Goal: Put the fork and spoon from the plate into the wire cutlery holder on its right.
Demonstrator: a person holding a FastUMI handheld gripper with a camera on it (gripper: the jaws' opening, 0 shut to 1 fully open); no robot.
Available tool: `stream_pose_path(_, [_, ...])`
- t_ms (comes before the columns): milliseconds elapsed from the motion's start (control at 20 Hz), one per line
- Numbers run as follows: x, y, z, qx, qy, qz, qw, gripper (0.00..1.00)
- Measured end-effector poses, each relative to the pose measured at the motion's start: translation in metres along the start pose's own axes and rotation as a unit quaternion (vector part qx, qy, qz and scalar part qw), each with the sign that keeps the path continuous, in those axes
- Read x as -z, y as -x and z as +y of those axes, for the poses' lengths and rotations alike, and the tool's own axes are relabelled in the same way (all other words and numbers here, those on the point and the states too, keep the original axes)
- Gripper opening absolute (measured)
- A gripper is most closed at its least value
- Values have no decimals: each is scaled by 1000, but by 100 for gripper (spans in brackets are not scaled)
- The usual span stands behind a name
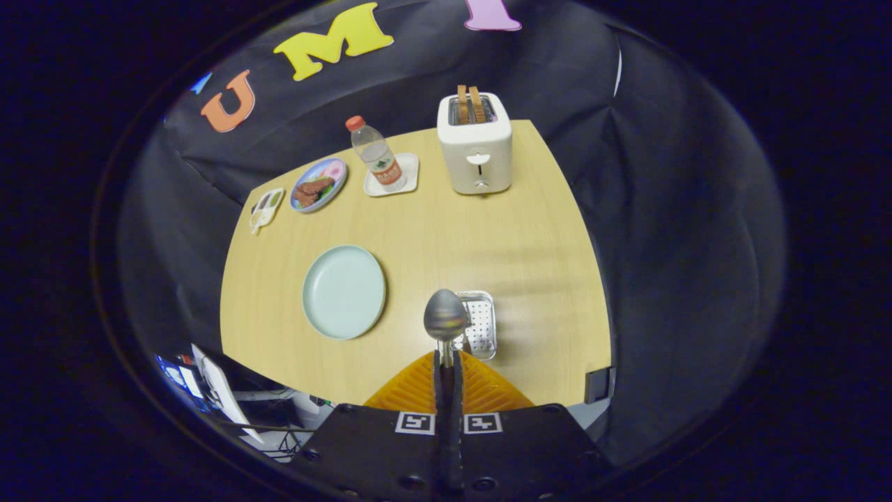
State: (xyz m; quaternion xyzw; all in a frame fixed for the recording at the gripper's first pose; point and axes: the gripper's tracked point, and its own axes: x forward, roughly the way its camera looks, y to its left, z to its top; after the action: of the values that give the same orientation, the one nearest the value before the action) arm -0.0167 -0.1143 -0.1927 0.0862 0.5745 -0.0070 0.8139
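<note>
The gripper (447, 366) has its jaws clamped on the spoon (445, 317), whose bowl hangs over the wire holder (481, 326) on the desk (446, 230). Left sits the empty plate (343, 291). Beyond stand a bottle (376, 155) and toaster (475, 143).

— The spoon (446, 315) handle? Swallowed between the orange fingers (411, 388).
— And its bowl covers part of the wire holder (479, 325); whether a fork sits inside, can't tell. Bottle (377, 155) label's too small.

Gripper (447, 362) jaws tight on spoon (445, 315) above wire cutlery holder (481, 328), beside plate (343, 291).
</note>
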Motion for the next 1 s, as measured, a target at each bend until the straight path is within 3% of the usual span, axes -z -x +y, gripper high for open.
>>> stream_pose_path(400, [2,-33,-18,1,-42,56,998,0])
stream_pose_path(700, [1,-48,-21,6,-49,59,997,2])
stream_pose_path(750, [-2,-53,-19,2,-51,54,997,8])
stream_pose_path(800, [-4,-53,-20,3,-52,50,997,7])
stream_pose_path(850, [-7,-53,-19,3,-50,42,998,17])
stream_pose_path(1000, [-22,-48,-16,5,-32,-1,999,33])
